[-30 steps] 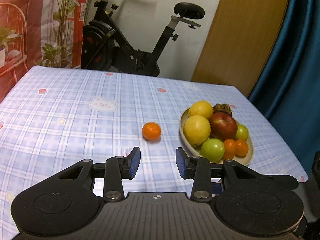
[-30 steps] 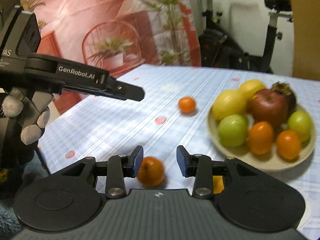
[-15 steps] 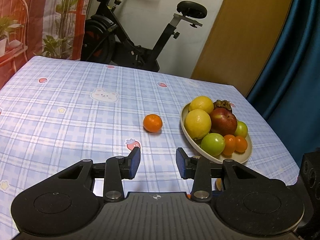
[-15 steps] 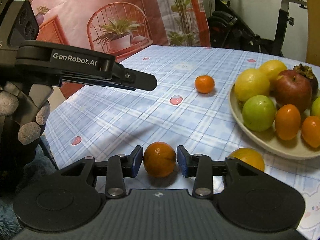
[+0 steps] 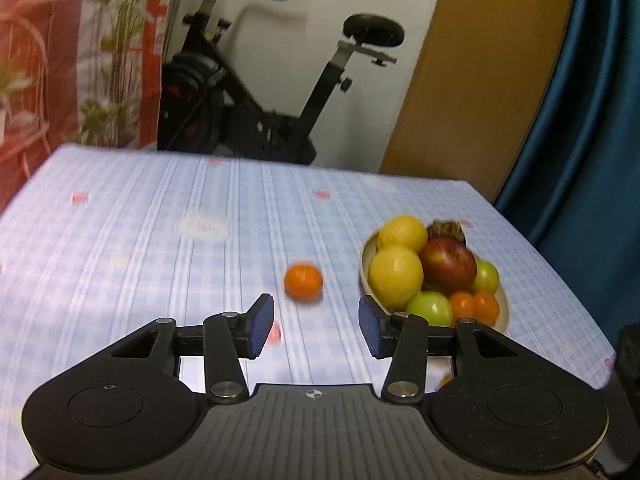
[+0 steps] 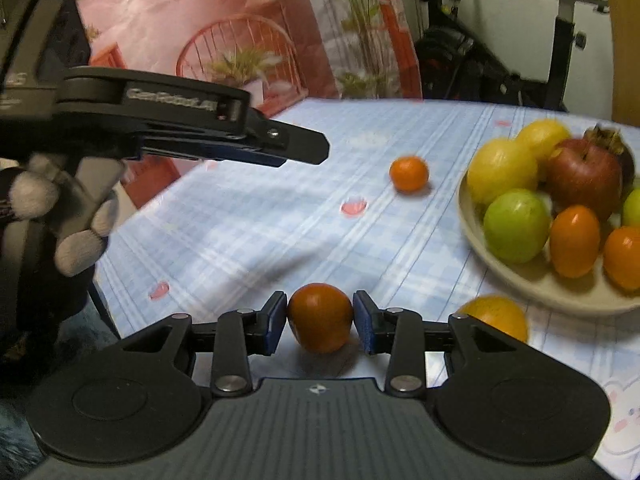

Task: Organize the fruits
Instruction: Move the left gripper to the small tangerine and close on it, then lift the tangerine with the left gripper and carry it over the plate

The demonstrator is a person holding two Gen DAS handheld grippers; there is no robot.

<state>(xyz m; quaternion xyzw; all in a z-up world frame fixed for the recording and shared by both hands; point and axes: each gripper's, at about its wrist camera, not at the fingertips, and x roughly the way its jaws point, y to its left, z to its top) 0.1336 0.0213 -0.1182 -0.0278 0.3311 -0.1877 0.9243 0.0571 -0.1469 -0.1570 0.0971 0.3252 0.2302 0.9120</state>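
The bench (image 5: 140,240) wore a pale blue and white check. A cream bowl (image 6: 480,248) held yellow, green, red and orange fruit; blue pads (image 6: 276,320) lined the black claw.

Fruit bowl (image 5: 366,252) right on table (image 5: 140,240), lone mandarin (image 5: 303,281) just left of it

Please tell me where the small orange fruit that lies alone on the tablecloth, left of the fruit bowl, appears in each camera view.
Left wrist view: the lone orange fruit lies near the centre, just beyond the left gripper, left of the bowl.
Right wrist view: the same fruit sits upper right of centre, left of the bowl.
Shared landmark: the red apple in the bowl.
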